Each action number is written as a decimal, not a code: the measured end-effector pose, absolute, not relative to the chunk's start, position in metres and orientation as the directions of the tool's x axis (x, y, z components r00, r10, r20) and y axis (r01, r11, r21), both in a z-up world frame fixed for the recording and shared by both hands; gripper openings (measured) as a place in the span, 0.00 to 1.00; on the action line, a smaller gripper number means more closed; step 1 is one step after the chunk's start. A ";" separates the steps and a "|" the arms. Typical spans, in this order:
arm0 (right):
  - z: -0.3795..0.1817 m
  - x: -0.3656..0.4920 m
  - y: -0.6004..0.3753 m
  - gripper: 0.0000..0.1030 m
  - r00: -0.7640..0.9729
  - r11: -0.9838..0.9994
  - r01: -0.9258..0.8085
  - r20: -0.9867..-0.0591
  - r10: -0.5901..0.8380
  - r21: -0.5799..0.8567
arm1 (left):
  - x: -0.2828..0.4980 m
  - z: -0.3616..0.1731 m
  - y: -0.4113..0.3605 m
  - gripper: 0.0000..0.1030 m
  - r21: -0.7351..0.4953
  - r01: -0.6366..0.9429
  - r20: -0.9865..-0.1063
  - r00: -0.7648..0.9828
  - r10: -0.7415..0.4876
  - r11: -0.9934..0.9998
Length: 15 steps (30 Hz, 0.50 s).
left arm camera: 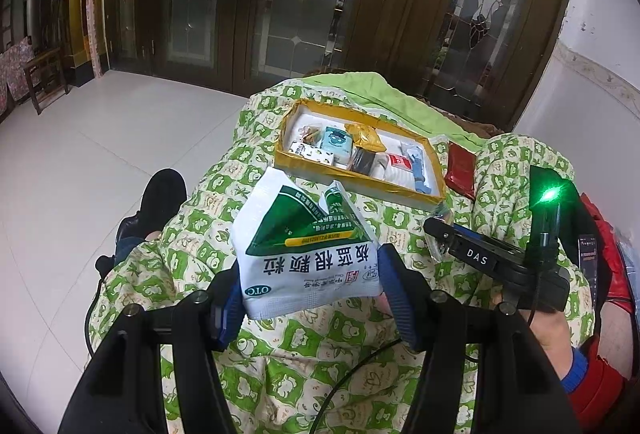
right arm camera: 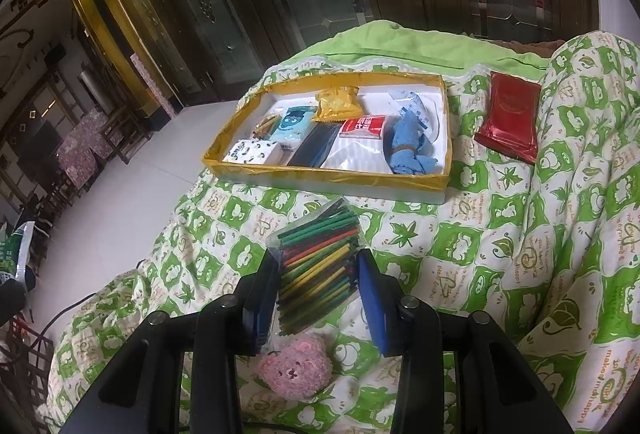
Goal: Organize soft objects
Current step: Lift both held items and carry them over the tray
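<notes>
Sachet: a white and green medicine sachet (left arm camera: 304, 250) with Chinese print and an OTC mark, its top edge torn open, stood upside down between the fingers of the left tool (left arm camera: 310, 298), raised above the quilt.
Left tool: closed partway on the sachet's lower sides, blue pads (left arm camera: 394, 286) pressing the packet.
Stick packet: a clear packet of green, yellow and red sticks (right arm camera: 318, 266) sat between the fingers of the right tool (right arm camera: 316, 298), resting on the quilt.
Right tool: fingers set narrowly either side of the packet; whether they pinched it or merely flanked it, I cannot tell.
Tray: a shallow white tray with a yellow taped rim (right arm camera: 320, 172) lay ahead of both tools, holding a yellow snack bag (right arm camera: 338, 104), a teal tissue pack (right arm camera: 290, 122), a red and white packet (right arm camera: 362, 126), a dark flat pouch (right arm camera: 316, 146) and a blue cloth (right arm camera: 408, 144).
Red pouch: a dark red foil pouch (right arm camera: 508, 116) lay ahead and right of the right tool, just beside the tray.
Plush: a pink plush toy (right arm camera: 294, 366) lay below the right tool, close to its base.
Quilt: a green and cream patterned quilt (right arm camera: 460, 234) carried everything; a raised fold on the right edged the red pouch.
</notes>
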State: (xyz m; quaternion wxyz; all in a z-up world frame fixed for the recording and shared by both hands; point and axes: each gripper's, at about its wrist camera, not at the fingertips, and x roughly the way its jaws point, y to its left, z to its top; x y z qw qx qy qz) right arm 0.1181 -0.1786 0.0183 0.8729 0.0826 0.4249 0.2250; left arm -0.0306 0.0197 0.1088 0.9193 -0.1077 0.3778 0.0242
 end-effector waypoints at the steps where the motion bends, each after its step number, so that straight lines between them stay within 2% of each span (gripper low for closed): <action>1: 0.019 0.118 -0.179 0.41 0.538 0.884 -0.323 -0.703 0.465 0.337 | -0.030 0.108 0.020 0.58 -0.180 -0.127 -0.701 0.712 -0.037 0.975; 15: 0.021 0.118 -0.180 0.41 0.541 0.882 -0.324 -0.698 0.470 0.343 | -0.023 0.103 0.017 0.58 -0.177 -0.124 -0.706 0.707 -0.039 0.976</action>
